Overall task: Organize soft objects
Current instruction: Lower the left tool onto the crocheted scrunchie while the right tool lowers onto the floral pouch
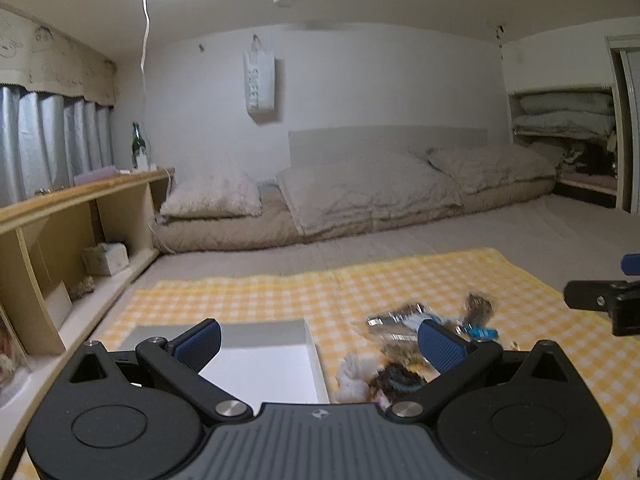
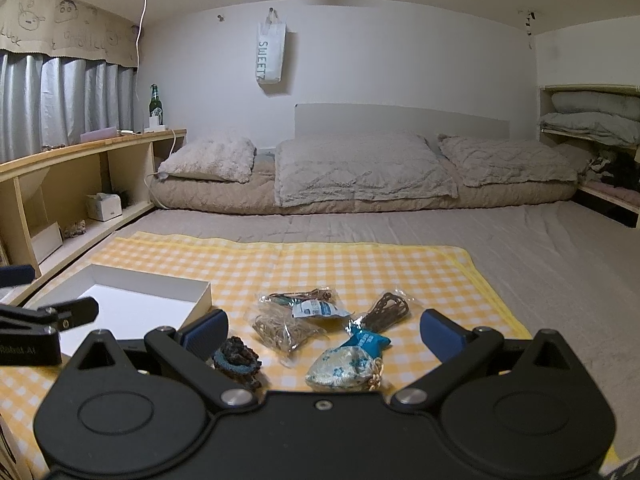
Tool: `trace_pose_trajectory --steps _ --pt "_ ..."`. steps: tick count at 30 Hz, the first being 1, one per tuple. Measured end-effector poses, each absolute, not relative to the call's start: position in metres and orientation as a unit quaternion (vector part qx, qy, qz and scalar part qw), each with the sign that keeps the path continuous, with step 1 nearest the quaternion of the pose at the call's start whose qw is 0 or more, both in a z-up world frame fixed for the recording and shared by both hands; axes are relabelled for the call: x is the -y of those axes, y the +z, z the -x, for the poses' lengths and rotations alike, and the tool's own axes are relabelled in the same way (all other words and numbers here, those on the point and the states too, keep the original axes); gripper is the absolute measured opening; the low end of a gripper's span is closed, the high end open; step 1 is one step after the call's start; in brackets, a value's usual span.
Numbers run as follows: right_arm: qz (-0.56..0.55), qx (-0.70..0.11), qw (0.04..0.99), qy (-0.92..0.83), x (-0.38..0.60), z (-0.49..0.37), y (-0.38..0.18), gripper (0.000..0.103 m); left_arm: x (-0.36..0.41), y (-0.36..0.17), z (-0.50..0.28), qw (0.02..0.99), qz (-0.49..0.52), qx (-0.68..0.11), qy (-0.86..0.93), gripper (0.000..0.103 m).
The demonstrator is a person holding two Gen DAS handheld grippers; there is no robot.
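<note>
On a yellow checked cloth (image 2: pixel 360 264) lie several small soft items: a pale blue embroidered pouch (image 2: pixel 342 368), a dark scrunchie (image 2: pixel 236 358), a clear bag of rubber bands (image 2: pixel 280 328), a bag of dark cords (image 2: pixel 386 308) and a teal packet (image 2: pixel 366 340). A white open box (image 2: pixel 132 300) sits at their left, empty. My right gripper (image 2: pixel 322 334) hangs open just above the pile. My left gripper (image 1: pixel 320 344) is open too, over the white open box (image 1: pixel 264 364) and the edge of the pile; a white fluffy item (image 1: pixel 352 376) and the scrunchie (image 1: pixel 396 378) lie between its fingers.
A low wooden shelf (image 2: pixel 80 184) runs along the left wall with a tissue box (image 2: pixel 104 206) inside and a green bottle (image 2: pixel 154 106) on top. Pillows and folded bedding (image 2: pixel 360 176) lie at the back. Grey bedding (image 2: pixel 560 256) spreads to the right of the cloth.
</note>
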State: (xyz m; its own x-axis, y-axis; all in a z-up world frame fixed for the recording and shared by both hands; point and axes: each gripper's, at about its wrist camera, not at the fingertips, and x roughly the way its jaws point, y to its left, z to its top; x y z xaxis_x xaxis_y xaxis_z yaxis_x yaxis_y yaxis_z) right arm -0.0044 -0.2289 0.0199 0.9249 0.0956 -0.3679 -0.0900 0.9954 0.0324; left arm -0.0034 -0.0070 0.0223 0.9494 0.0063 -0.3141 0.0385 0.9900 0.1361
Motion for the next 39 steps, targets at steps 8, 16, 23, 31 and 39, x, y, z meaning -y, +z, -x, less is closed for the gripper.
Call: trace_pose_trajectory --steps 8,16,23,31,39 --pt "0.014 -0.166 0.984 0.056 0.231 -0.004 0.047 0.103 0.002 0.057 -0.012 0.989 -0.081 -0.125 0.002 0.103" --pt "0.011 -0.154 0.986 0.058 0.236 -0.05 0.101 0.103 0.005 0.081 -0.05 0.991 -0.058 -0.124 -0.01 0.103" --pt "-0.003 -0.186 0.98 0.067 0.239 -0.107 0.109 0.103 0.024 0.068 -0.09 0.985 -0.058 -0.158 -0.025 0.103" --pt "0.025 -0.284 0.957 0.059 0.245 -0.158 0.05 0.103 0.029 0.007 -0.138 0.955 -0.056 -0.278 -0.088 0.103" --pt "0.023 -0.378 0.923 0.071 0.252 -0.188 -0.002 0.098 0.038 -0.05 -0.16 0.901 -0.03 -0.405 -0.15 0.102"
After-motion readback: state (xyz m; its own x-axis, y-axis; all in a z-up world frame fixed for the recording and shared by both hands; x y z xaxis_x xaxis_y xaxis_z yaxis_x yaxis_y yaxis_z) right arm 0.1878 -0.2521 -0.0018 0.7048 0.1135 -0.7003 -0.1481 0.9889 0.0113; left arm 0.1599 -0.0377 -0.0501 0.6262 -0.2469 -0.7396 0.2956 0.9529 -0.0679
